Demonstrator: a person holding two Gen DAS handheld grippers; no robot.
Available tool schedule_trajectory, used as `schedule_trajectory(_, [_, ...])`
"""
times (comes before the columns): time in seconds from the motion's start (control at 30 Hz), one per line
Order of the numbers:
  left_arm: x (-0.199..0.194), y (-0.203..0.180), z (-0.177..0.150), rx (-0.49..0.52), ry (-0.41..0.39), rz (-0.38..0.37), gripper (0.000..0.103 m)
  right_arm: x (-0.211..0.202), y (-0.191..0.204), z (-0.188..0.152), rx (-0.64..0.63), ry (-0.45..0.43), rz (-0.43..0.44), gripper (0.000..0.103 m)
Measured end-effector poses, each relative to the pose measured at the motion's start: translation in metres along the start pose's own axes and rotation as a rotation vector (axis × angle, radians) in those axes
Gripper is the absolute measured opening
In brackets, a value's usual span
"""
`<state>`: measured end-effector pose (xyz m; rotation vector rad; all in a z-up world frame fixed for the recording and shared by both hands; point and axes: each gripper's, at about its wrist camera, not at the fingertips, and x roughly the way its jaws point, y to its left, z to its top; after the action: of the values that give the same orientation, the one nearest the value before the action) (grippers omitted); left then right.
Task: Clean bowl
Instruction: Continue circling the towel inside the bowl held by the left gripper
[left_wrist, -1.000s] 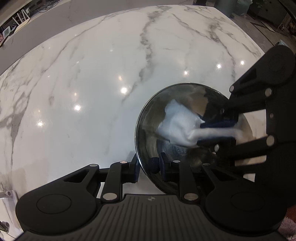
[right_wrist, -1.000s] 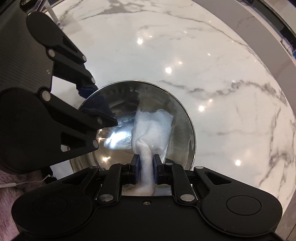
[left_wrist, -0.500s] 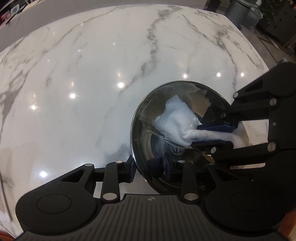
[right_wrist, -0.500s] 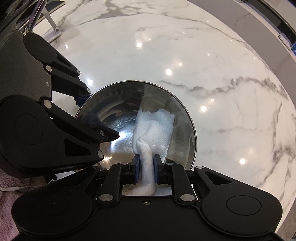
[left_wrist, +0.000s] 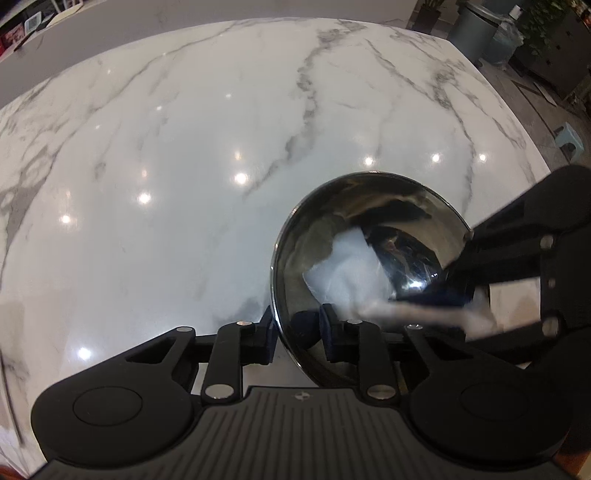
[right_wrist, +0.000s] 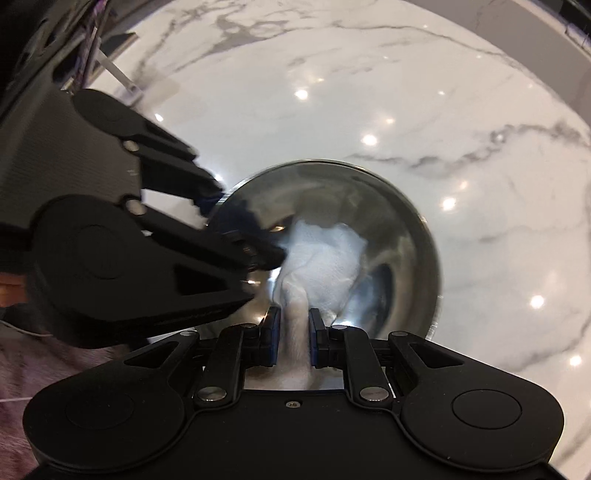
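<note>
Wiping: we hold 2 grippers. Left gripper (left_wrist: 296, 329), jaws just closing, pinches steel bowl (right_wrist: 402, 206) by its rim on marble counter (left_wrist: 184, 184). Right gripper (right_wrist: 293, 326) clamps white cloth (right_wrist: 325, 258) inside. Risk: rim slips, bowl skids.

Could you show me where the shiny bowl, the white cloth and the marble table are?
steel bowl (right_wrist: 402, 206), right wrist view, far inner wall.
white cloth (right_wrist: 325, 258), right wrist view, bunched middle inside the bowl.
marble tabletop (left_wrist: 184, 147), left wrist view, bare surface left of the bowl.
</note>
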<state>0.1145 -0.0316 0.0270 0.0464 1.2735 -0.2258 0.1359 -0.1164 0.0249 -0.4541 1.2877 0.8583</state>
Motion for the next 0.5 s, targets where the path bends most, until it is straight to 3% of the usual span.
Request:
schedule_trajectory(0.13, [0.004, -0.012, 0.004, 0.049, 0.004, 0.024, 0.019, 0.003, 0.002, 0.004, -0.028, 0.017, -0.023, 0.013])
schedule_trajectory(0.33, [0.013, -0.023, 0.010, 0.073, 0.008, 0.028, 0.019, 0.007, 0.008, 0.013, -0.163, 0.060, -0.218, 0.013])
schedule_trajectory(0.5, [0.023, -0.032, 0.014, 0.069, 0.008, 0.021, 0.019, 0.010, 0.009, 0.018, -0.198, 0.048, -0.280, 0.013])
